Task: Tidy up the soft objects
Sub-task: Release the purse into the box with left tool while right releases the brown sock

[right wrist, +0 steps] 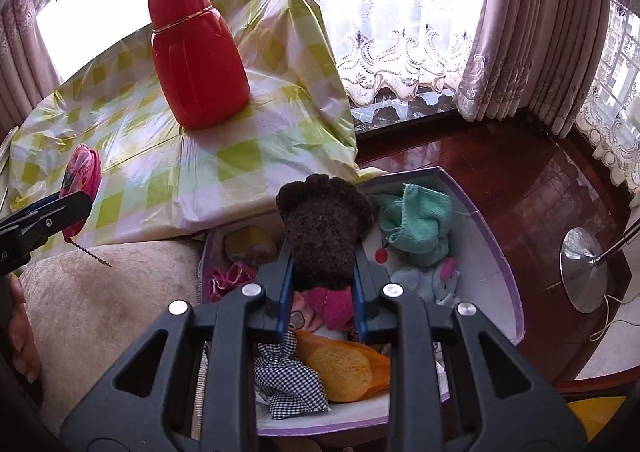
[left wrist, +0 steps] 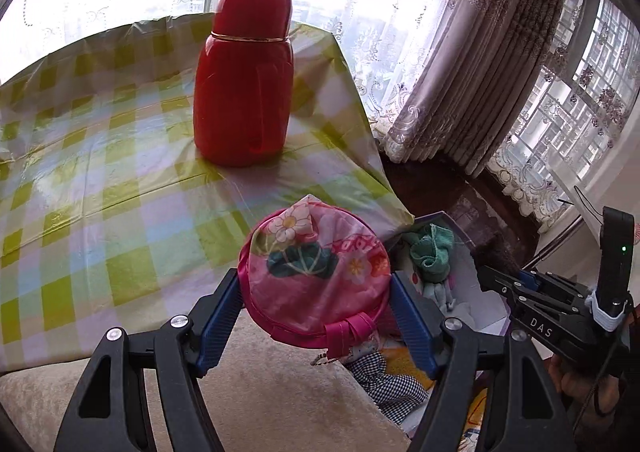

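1. Soft objects sit in both our grippers: the left gripper [left wrist: 316,292] is clamped on a round pink floral pouch [left wrist: 316,276], its blue pads pressing the pouch's two side edges, while the right gripper [right wrist: 323,272] is closed around a dark brown fuzzy sock [right wrist: 324,228], pinched at its lower part above a pink cuff
2. We judge the pouch light and thin; its fabric wrinkles between the pads, so the stitched rim gives the firmest hold, and the small bead chain [right wrist: 96,255] hanging from it may snag
3. We judge the sock light, squashy and not slippery; the fuzzy pile compresses, and a grip near the middle keeps it from flopping
4. Below the sock lies the purple-edged box [right wrist: 500,252], holding a mint green cloth [right wrist: 420,228], a checked fabric [right wrist: 288,380], an orange sponge [right wrist: 344,372] and a pale plush toy [right wrist: 440,284]
5. Beyond, the pouch hangs over the near edge of the checked tablecloth [left wrist: 100,172], where a red thermos [left wrist: 244,84] stands well apart from both grippers
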`<state>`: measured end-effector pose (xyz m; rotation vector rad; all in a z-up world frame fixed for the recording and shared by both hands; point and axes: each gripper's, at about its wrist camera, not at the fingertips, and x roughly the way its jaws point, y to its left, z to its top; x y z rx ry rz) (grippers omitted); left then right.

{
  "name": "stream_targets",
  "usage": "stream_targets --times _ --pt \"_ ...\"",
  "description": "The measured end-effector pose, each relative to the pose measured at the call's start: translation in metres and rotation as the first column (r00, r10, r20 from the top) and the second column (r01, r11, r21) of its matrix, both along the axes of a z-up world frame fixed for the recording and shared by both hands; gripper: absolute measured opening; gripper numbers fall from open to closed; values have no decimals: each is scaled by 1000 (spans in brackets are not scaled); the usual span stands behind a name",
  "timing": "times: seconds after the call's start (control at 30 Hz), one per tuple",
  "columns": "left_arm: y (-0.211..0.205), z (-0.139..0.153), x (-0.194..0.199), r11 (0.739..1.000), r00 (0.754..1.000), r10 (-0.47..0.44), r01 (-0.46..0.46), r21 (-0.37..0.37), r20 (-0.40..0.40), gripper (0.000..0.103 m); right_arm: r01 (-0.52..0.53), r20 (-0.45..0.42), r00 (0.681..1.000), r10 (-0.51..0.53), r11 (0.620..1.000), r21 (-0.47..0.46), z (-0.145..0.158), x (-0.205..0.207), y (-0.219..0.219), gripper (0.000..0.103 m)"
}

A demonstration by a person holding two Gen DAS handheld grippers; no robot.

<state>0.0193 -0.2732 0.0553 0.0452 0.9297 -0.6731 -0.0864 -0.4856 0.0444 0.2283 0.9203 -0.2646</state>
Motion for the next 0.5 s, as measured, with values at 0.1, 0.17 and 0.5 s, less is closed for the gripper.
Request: stream_targets --times 0.1,0.17,0.5 --pt "-22 -4 -11 997 997 -75 75 -8 -32 74 4 -26 1000 -4 1000 -6 -2 -10 -11 32" --pt "-35 -8 -18 993 991 -121 121 -8 -55 74 8 -36 999 -9 1000 -15 -3 -16 -15 36" --pt "-51 -30 -37 977 962 -209 212 -4 -176 83 52 -62 997 -52 999 -12 -5 -34 -22 76"
